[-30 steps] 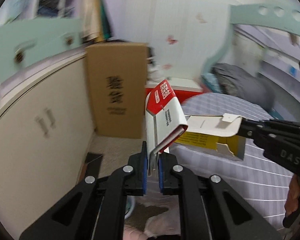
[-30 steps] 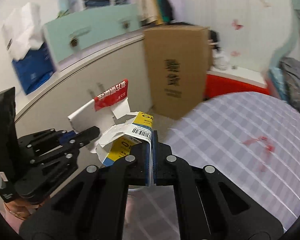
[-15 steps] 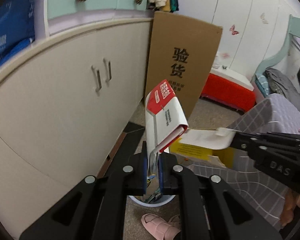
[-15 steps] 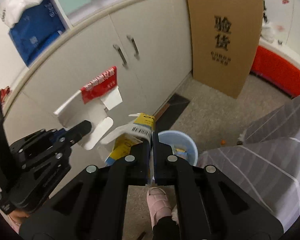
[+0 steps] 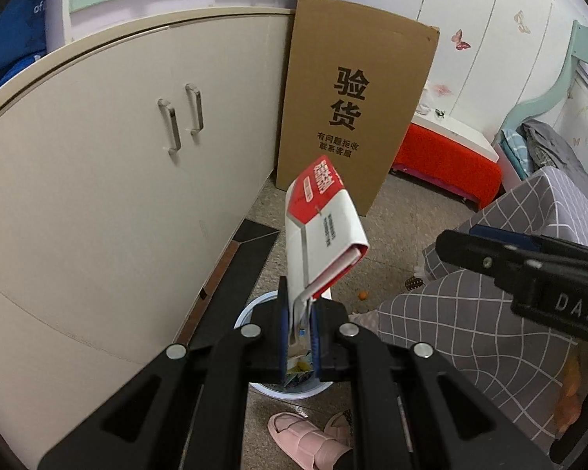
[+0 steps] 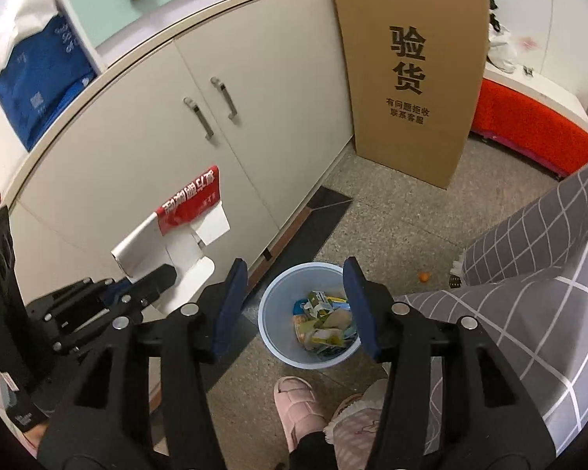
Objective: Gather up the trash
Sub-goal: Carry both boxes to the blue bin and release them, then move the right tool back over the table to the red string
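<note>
Left claw (image 5: 297, 319): clamped on the lower edge of a red-and-white carton (image 5: 322, 231) — it stands up above the bin.
Right claw (image 6: 294, 301): jaws have just been opening, now wide, nothing between them.
Bin (image 6: 274, 337): pale blue, on the floor beside the cabinet (image 6: 254, 109) — wrappers inside, directly under the right claw.
Slippers (image 6: 298, 403): pink, just beside the bin.

**You are in a bedroom at home**

You can see a bed (image 5: 529, 211) with a grey checked cover, butterfly stickers (image 5: 461, 40) on the wall, cream cupboard doors (image 6: 231, 117), a big cardboard box (image 6: 411, 70), and pink slippers (image 6: 298, 403) on the floor.
</note>
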A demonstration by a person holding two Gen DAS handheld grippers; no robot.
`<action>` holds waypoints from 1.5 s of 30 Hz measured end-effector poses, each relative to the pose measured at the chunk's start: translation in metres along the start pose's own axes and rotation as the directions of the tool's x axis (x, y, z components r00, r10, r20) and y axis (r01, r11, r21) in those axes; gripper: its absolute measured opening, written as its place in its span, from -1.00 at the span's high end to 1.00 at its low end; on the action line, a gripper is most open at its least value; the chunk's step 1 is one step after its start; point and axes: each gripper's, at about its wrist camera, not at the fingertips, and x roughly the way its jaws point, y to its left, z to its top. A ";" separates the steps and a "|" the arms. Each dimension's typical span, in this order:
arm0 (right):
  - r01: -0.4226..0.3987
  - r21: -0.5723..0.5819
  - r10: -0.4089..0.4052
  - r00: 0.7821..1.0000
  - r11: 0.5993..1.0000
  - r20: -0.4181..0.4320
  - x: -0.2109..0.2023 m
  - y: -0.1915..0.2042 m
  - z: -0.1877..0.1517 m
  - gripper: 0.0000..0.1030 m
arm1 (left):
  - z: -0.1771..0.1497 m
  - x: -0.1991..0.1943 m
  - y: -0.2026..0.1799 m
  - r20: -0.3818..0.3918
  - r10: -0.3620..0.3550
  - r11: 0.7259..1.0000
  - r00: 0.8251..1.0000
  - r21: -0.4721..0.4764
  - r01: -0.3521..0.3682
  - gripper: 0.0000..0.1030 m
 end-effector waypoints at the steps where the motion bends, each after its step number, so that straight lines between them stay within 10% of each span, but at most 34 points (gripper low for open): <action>1: -0.004 0.008 0.004 1.000 1.000 0.003 -0.001 -0.002 0.000 -0.01 | 0.000 0.001 -0.001 -0.002 0.000 1.000 1.000 0.002 0.000 0.83; 18: -0.015 0.057 0.012 0.999 0.998 0.050 -0.008 -0.012 0.004 -0.10 | 0.012 0.020 -0.015 -0.049 0.004 1.000 0.999 0.004 -0.003 0.77; 23: -0.012 0.064 0.008 0.999 0.998 0.048 -0.007 -0.014 0.004 -0.10 | 0.017 0.027 -0.009 -0.042 0.052 0.997 0.998 -0.057 -0.054 -0.31; 45: -0.004 0.064 -0.007 0.983 0.998 0.183 -0.095 -0.037 0.015 -0.10 | 0.033 -0.039 -0.037 0.075 -0.020 0.990 0.997 -0.135 0.030 -0.33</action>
